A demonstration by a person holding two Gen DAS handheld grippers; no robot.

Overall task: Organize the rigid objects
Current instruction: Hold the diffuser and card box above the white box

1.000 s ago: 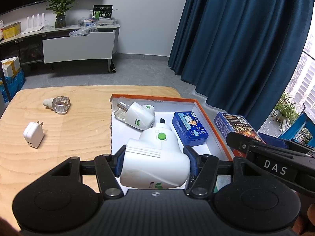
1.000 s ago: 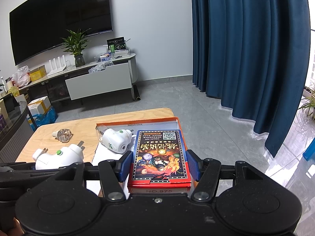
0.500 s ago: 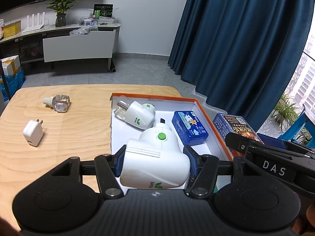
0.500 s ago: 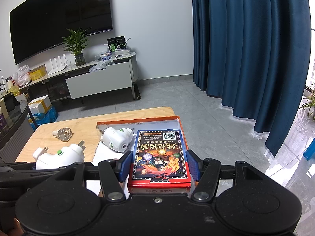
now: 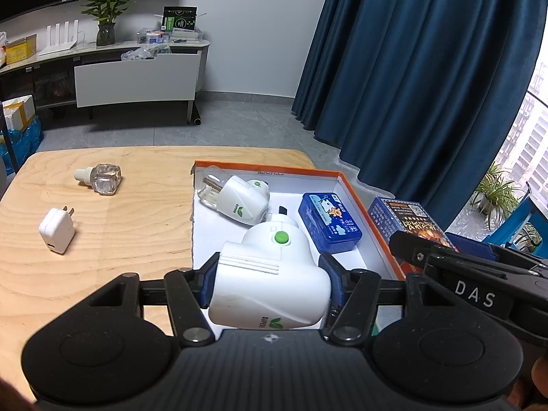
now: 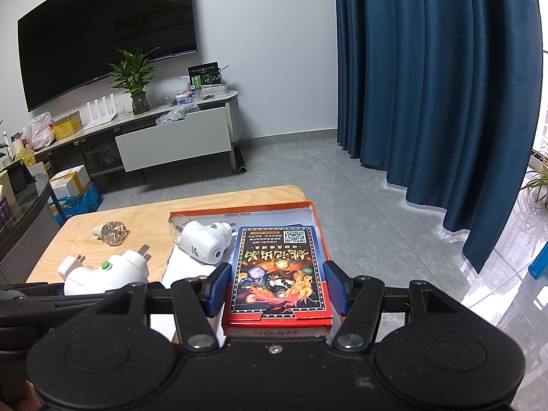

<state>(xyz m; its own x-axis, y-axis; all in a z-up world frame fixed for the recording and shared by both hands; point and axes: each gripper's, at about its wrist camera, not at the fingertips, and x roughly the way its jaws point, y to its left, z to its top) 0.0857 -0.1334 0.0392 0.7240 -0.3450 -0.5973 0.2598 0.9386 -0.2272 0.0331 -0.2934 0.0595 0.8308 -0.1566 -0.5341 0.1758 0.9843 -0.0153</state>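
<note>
Two loads held, nothing shifted in the last second.
Since a moment ago neither hand has moved: my left gripper [image 5: 269, 282] stays clamped on the white plug-in device [image 5: 270, 277] above the orange-rimmed tray [image 5: 346, 185], my right gripper [image 6: 275, 289] on the card box [image 6: 279, 270] over the tray's right side. Neither is placed yet; the white charger [image 5: 56, 234] and glass bottle [image 5: 102, 178] wait on the bench [image 5: 137, 239].

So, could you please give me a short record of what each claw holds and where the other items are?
left claw: shut on white plug-in diffuser
right claw: shut on card box
orange tray: second diffuser, blue tin
wooden table: white charger, clear bottle
</note>
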